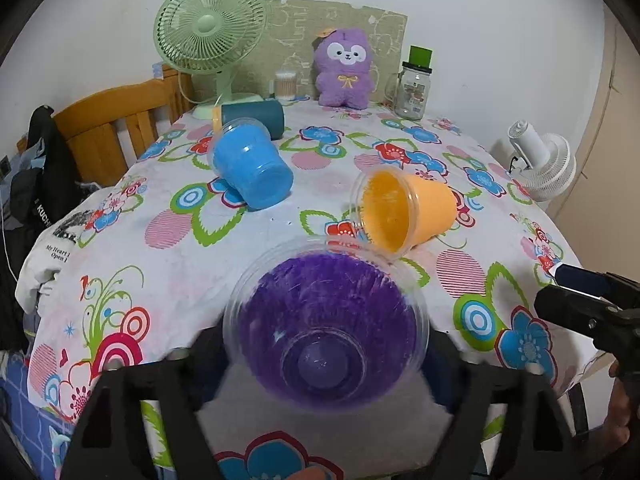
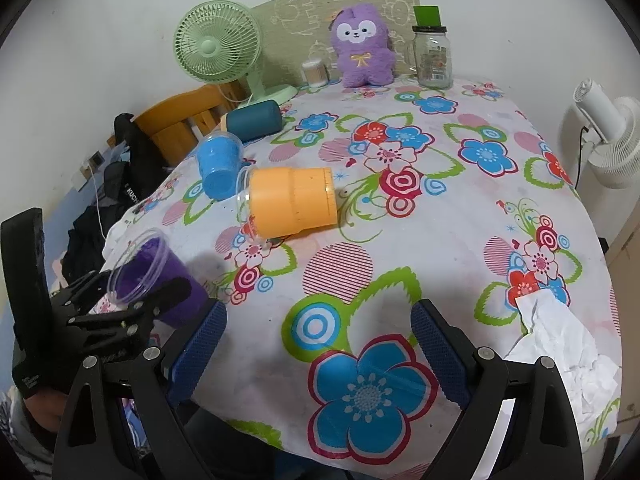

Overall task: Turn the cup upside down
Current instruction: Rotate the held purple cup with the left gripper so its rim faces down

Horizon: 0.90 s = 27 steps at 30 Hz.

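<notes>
L gripper [image 1: 326,364] clamps purple cup [image 1: 326,328] above table's near-left edge, mouth facing away, nothing inside. R gripper [image 2: 318,344] gapes wide, holding nothing. Orange cup [image 2: 290,208] & blue cup [image 2: 219,164] lie sideways, both hollow. Cloth [image 1: 60,250] reads "My Heart".

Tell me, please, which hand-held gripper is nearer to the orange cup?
Left. The left hand-held gripper, clamped on the purple cup, sits just before the orange cup; the right hand-held gripper hangs open farther back near the table's edge.
</notes>
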Motion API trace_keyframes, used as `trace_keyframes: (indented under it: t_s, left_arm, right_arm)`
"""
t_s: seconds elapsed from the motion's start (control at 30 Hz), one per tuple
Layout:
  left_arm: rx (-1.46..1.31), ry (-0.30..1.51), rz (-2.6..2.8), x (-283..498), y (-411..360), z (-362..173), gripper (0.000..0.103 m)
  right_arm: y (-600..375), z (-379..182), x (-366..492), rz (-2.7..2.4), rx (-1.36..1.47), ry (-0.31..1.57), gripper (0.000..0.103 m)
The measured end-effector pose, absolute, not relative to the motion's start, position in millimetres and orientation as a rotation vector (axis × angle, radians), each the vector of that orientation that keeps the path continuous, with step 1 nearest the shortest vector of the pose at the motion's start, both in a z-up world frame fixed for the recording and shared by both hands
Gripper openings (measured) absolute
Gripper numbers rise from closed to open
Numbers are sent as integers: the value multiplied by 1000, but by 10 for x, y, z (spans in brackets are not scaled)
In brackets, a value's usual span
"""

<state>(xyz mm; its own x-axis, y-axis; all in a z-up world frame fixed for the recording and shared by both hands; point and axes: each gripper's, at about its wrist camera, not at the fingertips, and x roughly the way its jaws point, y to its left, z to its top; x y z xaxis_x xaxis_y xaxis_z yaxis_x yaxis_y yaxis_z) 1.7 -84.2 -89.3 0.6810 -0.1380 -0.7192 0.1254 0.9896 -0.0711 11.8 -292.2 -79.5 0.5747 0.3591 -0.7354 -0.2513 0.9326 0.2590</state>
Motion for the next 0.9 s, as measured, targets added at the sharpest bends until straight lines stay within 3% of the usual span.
trace_keyframes:
  t_s: [0.17,0.33,0.63,0.9]
  left_arm:
    - [-17,806,-154,0,-829,-917,94]
    - [-21,813,-164,110,-808,-810,78]
    - [-84,816,-178,522,-676,-547,78]
    - [-32,934,-205,256,-684,-601,78]
  right_arm:
    - [-2904,-824,133,363,128,899,95]
    - [-2891,-838,140,364,130,901,95]
    - [-2891,-845,132,360,130,903,95]
    - [-2942,-868,145,355,146,906,95]
